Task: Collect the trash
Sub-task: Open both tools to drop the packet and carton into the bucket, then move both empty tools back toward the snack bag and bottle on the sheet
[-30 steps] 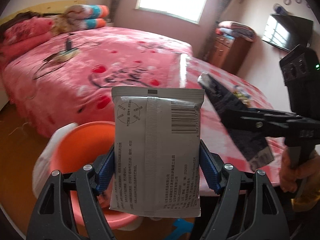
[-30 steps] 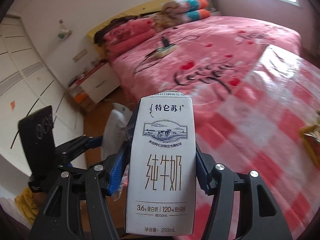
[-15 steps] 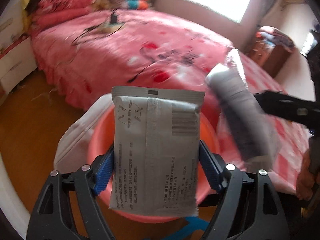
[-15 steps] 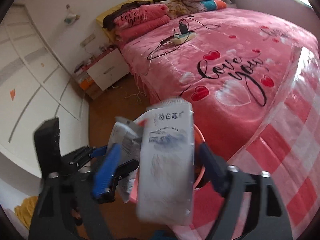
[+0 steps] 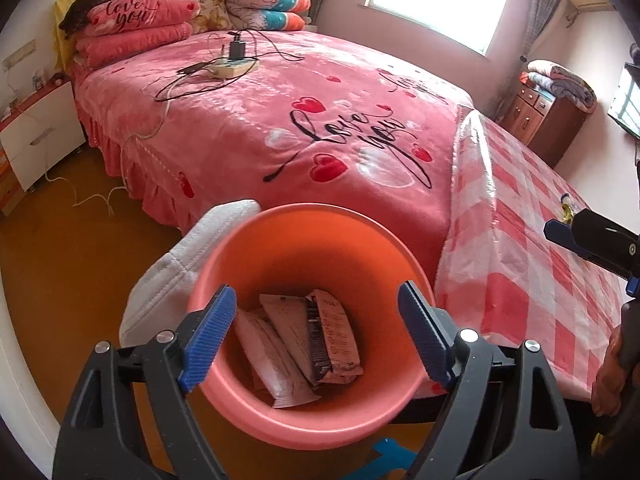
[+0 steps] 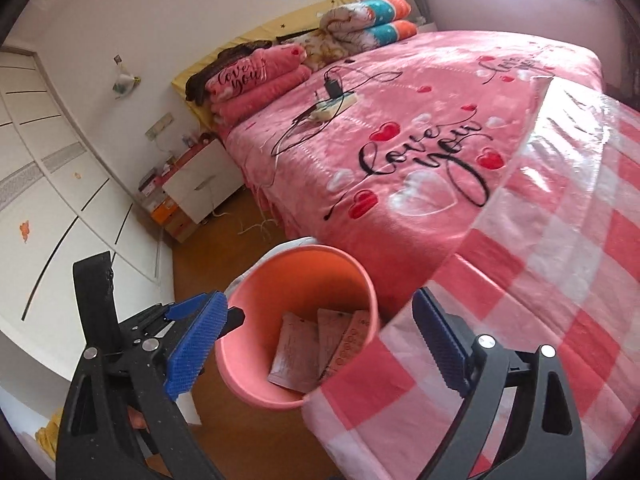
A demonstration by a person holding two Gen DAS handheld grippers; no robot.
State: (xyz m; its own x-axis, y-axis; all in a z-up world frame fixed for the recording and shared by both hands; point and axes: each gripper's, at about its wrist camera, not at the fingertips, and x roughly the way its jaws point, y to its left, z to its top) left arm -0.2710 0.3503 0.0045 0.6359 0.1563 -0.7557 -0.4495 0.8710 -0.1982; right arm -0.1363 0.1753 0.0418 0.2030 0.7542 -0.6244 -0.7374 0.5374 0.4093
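Note:
An orange bin (image 5: 304, 240) stands on the floor between the bed and the checked table; it also shows in the right wrist view (image 6: 304, 268). Flat packets (image 5: 332, 332) and a pale pouch (image 5: 272, 360) lie at its bottom, seen too in the right wrist view (image 6: 296, 356). My left gripper (image 5: 316, 336) is open and empty, right over the bin mouth. My right gripper (image 6: 320, 344) is open and empty, above the bin's near side and the table edge. The milk carton cannot be told apart among the packets.
A pink bed (image 5: 320, 120) with a power strip and cables (image 5: 232, 66) lies behind the bin. A white bag (image 5: 180, 272) hangs by the bin's left. The checked tablecloth (image 5: 540, 260) is at the right. A white nightstand (image 6: 200, 184) stands by the wall.
Both grippers opened over the bin. The grey packet left the left gripper and the milk carton left the right gripper. Packets now lie in the bin.

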